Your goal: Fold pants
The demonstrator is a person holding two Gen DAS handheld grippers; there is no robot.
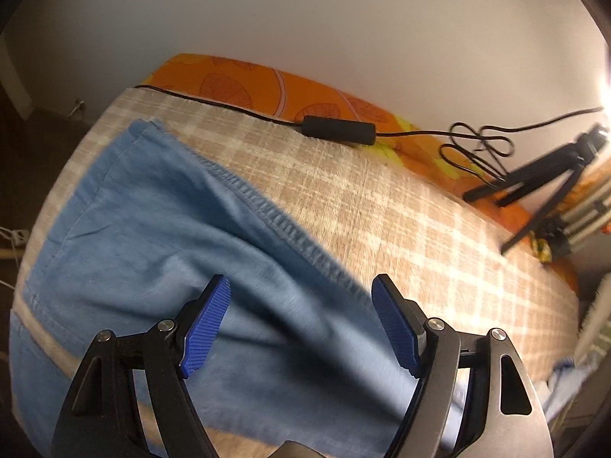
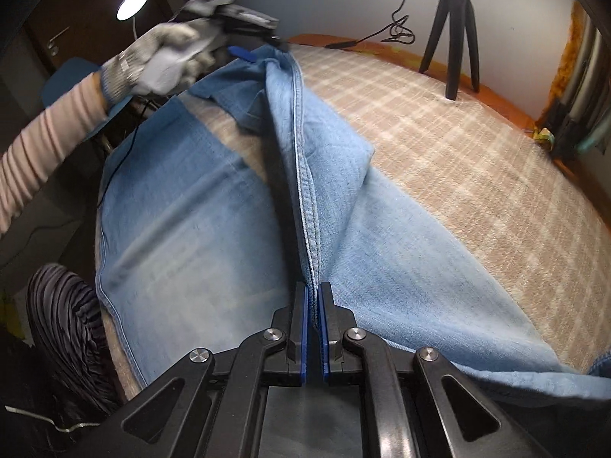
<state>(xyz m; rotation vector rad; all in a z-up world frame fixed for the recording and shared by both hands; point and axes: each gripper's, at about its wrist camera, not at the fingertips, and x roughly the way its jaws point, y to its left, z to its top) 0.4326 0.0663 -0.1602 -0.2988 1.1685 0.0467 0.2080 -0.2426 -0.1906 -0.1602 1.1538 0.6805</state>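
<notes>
Light blue denim pants lie on a beige checked bed cover. My left gripper is open, its blue pads wide apart just above the fabric near a stitched seam. In the right wrist view the pants spread across the bed, with a seam ridge lifted up the middle. My right gripper is shut on that seam. The left gripper, held by a gloved hand, is at the far end of the pants.
A black cable with an inline box lies along the far edge of the bed on an orange sheet. A black tripod stands at the far right corner. A lamp glows at the left.
</notes>
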